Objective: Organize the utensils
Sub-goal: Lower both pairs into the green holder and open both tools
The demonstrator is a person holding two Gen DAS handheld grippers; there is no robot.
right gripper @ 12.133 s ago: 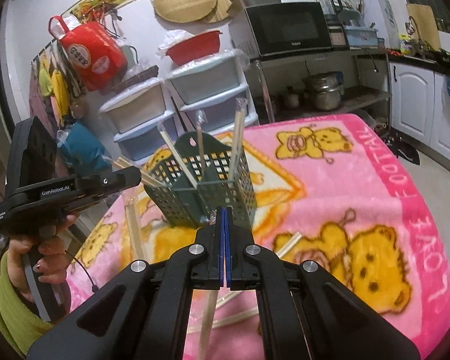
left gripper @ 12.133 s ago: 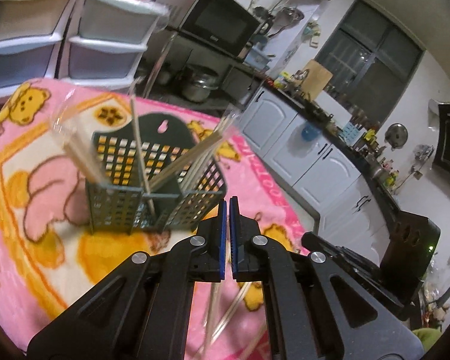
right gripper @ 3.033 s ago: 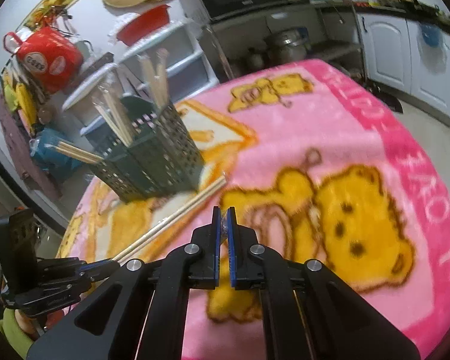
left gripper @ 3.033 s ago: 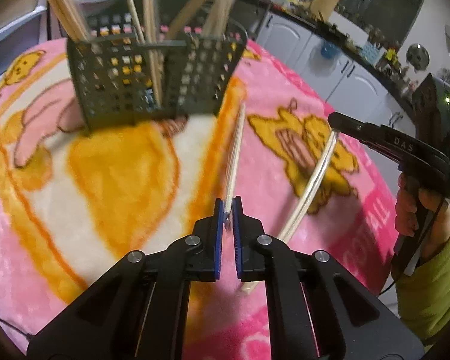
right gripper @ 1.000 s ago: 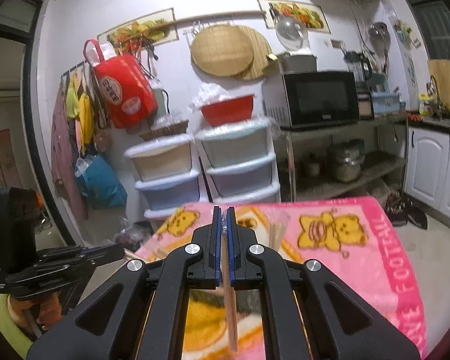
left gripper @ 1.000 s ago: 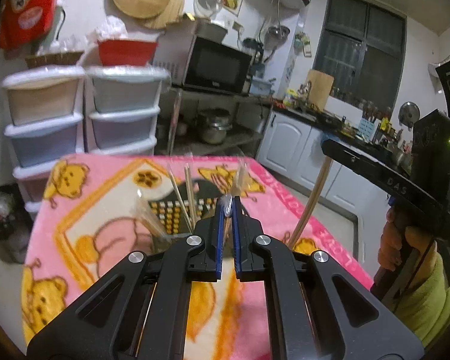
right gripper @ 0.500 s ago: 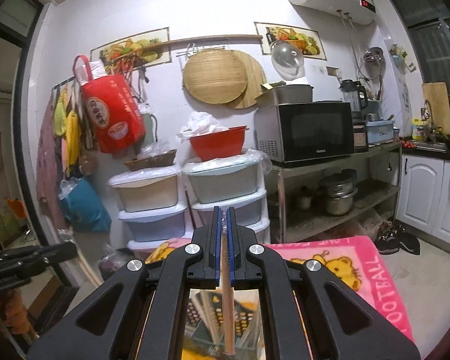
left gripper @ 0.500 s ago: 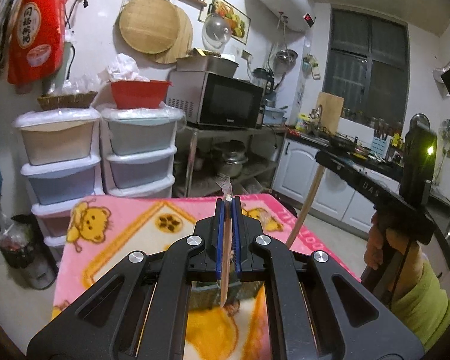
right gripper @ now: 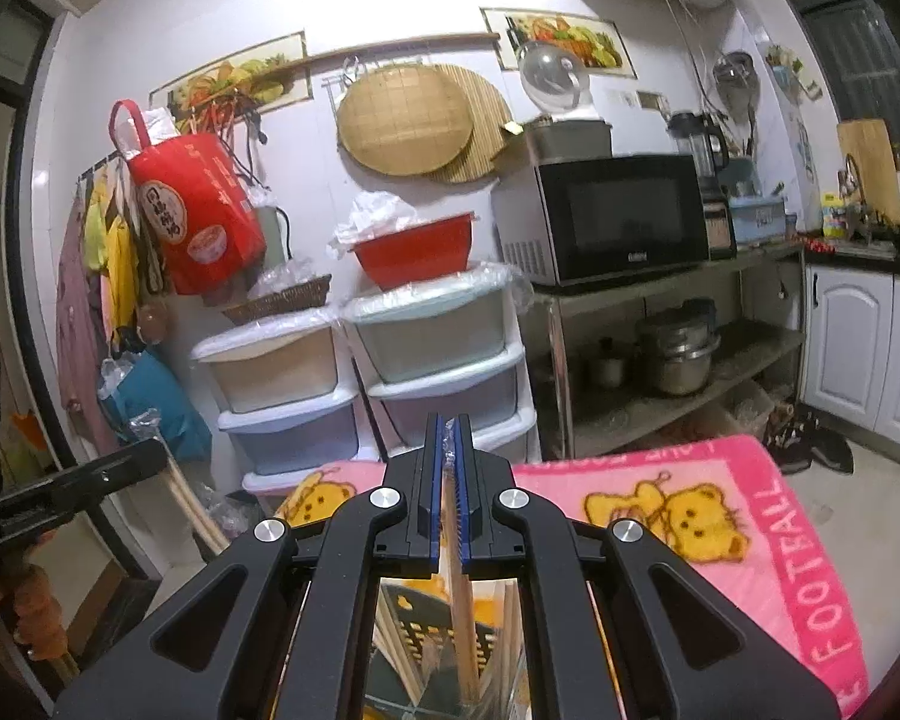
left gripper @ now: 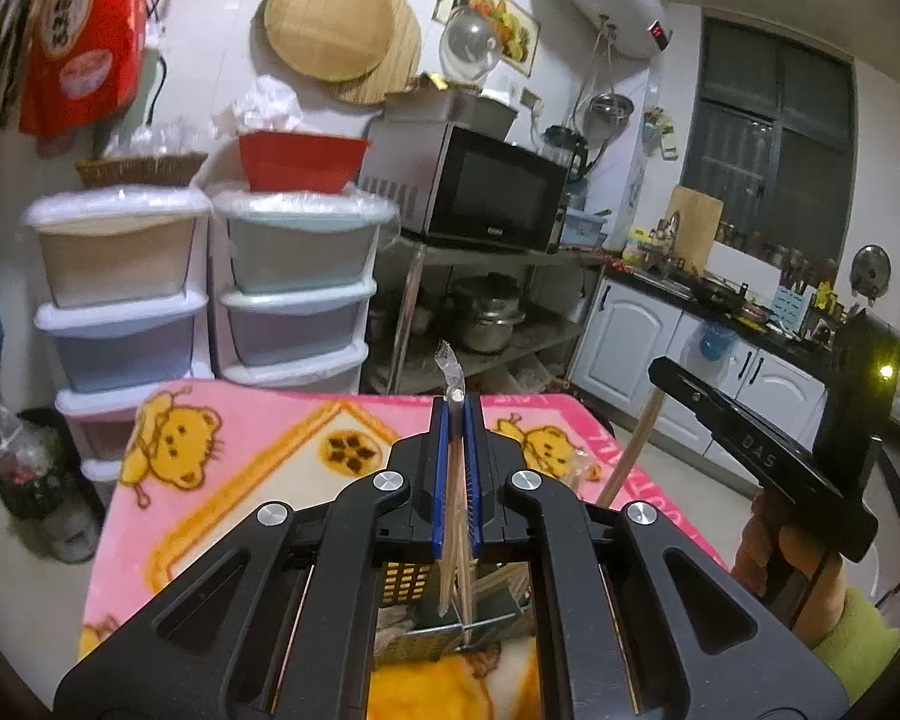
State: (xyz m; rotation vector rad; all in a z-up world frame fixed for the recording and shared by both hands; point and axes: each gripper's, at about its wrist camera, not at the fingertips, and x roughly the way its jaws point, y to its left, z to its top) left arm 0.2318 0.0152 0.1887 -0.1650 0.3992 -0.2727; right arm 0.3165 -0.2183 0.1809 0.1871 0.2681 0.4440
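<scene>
1. Left wrist view: my left tongs are clamped on a wrapped pair of chopsticks. The sticks run down between the blue pads, and the clear wrapper tip pokes up past the fingertips.
2. The lower ends of that pair hang over the dark green utensil basket, which stands on the counter below the tongs. I cannot tell whether the ends touch the basket.
3. The counter is covered by a pink bear blanket.
4. Same view, right side: my right tongs show side-on, held in my right hand. A wooden chopstick slants down from their tip.
5. Right wrist view: my right tongs are closed on a second wrapped chopstick pair, with plastic crinkled between the pads.
6. That pair points down into the basket, among other chopsticks already standing there. Which compartment cannot be told.
7. Left edge of this view: my left tongs with sticks hanging beneath, well apart from the right tongs.
</scene>
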